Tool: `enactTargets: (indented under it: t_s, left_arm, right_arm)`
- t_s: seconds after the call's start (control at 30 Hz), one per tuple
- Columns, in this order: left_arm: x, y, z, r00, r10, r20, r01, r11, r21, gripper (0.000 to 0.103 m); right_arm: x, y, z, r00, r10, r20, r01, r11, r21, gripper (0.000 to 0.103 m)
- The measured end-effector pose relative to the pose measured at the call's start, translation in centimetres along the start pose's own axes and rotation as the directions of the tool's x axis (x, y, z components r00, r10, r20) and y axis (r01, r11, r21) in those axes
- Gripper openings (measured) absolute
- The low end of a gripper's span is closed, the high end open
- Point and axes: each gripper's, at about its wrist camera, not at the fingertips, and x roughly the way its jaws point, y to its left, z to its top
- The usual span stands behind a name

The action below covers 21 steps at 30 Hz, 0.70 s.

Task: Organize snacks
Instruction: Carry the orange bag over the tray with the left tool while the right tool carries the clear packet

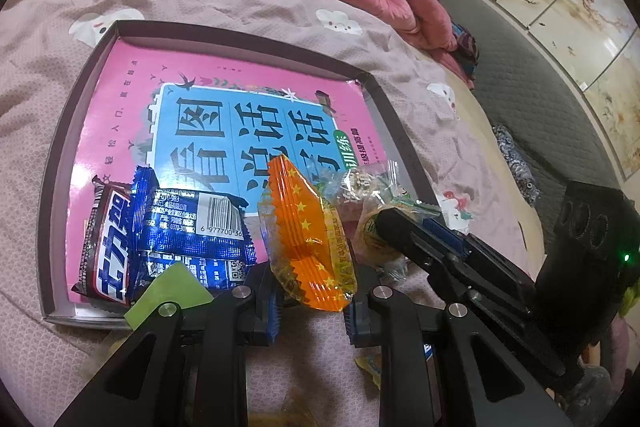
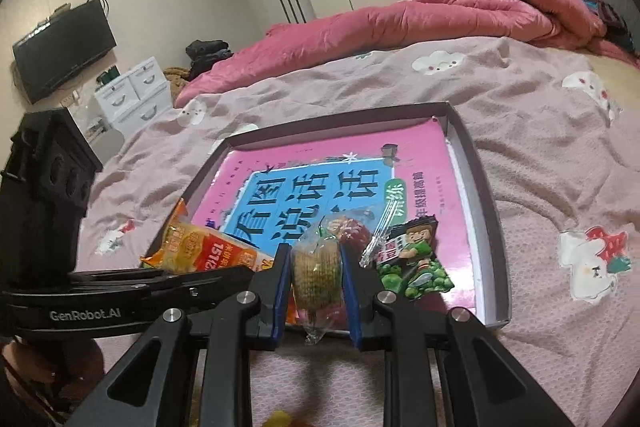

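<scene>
Your left gripper (image 1: pixel 310 301) is clamped on the orange packet (image 1: pixel 306 233), a flat snack in clear crinkly film with a zigzag seal. It weighs almost nothing, the film is slick, and whatever is inside looks brittle, so squeezing harder is likely to crack it rather than steady it. The pads bite its lower edge, and most of the packet stands up and forward from the jaws, tilted over the near rim of the tray (image 1: pixel 60 131). A grip so low lets the packet flop; taking it nearer the middle would probably hold it truer.

Your right gripper (image 2: pixel 316 291) is closed on the biscuit packet (image 2: pixel 316 267), a round stack of biscuits in clear wrap. It sits squarely between the blue pads, one pad on each side of the stack, with the twisted tail of wrap hanging below. It is light, crumbly and slippery-skinned, so the broad sides are the right place to hold it, and the pressure should stay gentle.

Both packets hover at the near end of the tray, above the pink book (image 2: pixel 344 163) lining it. A blue packet (image 1: pixel 192 227) and a chocolate bar (image 1: pixel 106 243) already lie there at the left, and a green packet (image 2: pixel 412 259) lies just right of your right jaws.
</scene>
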Motion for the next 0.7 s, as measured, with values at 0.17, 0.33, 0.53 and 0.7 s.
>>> enactTargets:
  t_s: [0.17,0.33,0.53,0.7]
  left_arm:
    - [0.03,-0.01,0.0,1.0,-0.001,-0.001,0.001,1.0,-0.001,0.024]
    - [0.02,-0.03,-0.02,1.0,0.001,-0.001,-0.001,1.0,0.001,0.024]
    - [-0.02,0.0,-0.06,1.0,0.001,-0.003,-0.001,1.0,-0.001,0.025]
    - [-0.01,0.07,-0.04,1.0,0.003,-0.001,-0.003,1.0,-0.007,0.025]
  right_arm:
    - [0.33,0.69,-0.28,0.999,-0.043,-0.006,0.043,0.998,-0.054,0.025]
    - [0.86,0.4,-0.47,0.999,-0.038,-0.032,0.037,0.999,-0.034,0.025]
    - [0.72,0.22,-0.51,0.999,-0.027,-0.041,0.027,1.0,-0.016,0.025]
    - [0.36,-0.29,-0.53,0.998,-0.017,-0.052,0.017,1.0,0.011,0.025]
